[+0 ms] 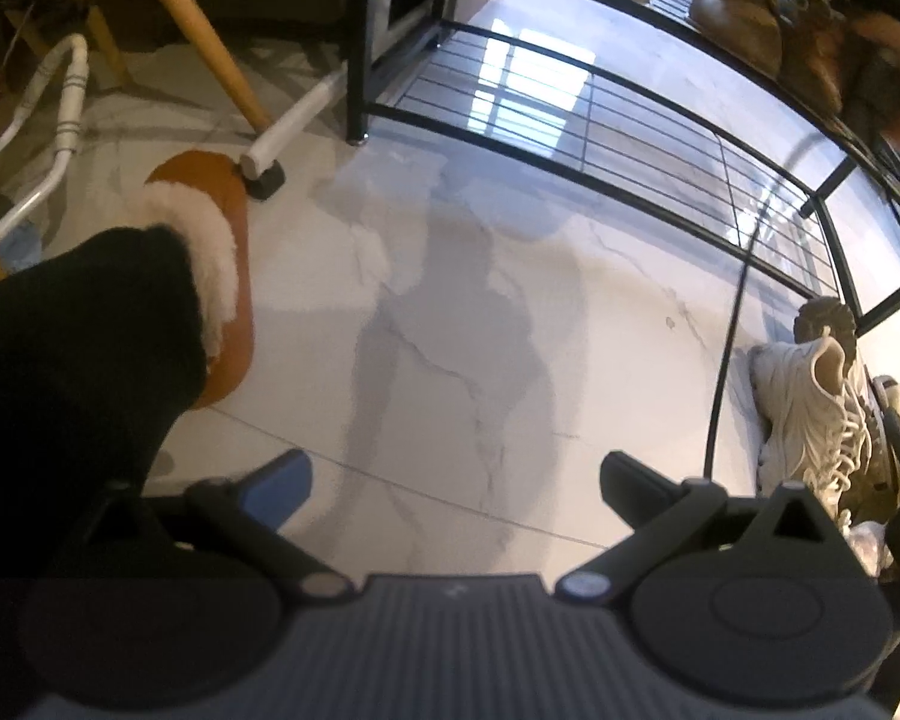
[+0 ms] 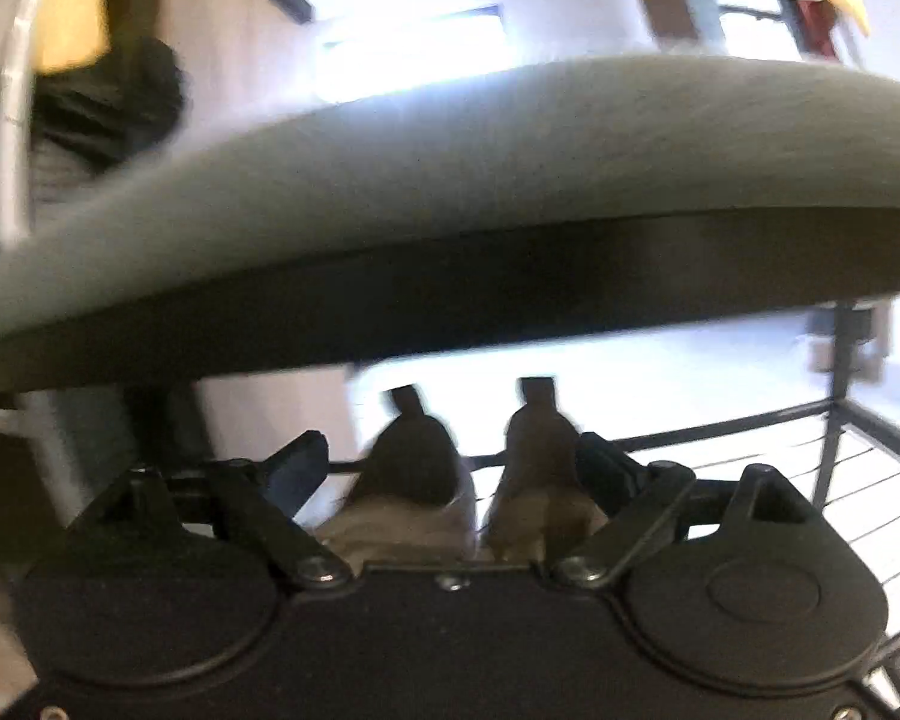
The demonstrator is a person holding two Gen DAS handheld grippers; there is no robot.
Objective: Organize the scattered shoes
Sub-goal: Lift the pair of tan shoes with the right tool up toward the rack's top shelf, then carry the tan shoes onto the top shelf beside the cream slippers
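A: Right gripper [image 2: 447,462] fingers wide at the rack's [image 2: 834,420] wire shelf, a brown shoe pair [image 2: 480,480] between them, seemingly released.

B: Left gripper [image 1: 456,474] wide, empty; withdrawing could snag heels, dragging the pair off.

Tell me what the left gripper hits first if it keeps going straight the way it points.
Probably the bare marble floor: the left gripper is open with nothing between its fingers, and the white sneaker and fur-lined slipper lie off to either side.

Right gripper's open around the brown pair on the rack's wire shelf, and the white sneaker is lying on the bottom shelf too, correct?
Not quite. The white sneaker lies on the floor beside the rack, as the left wrist view shows. The right gripper is open around the brown pair.
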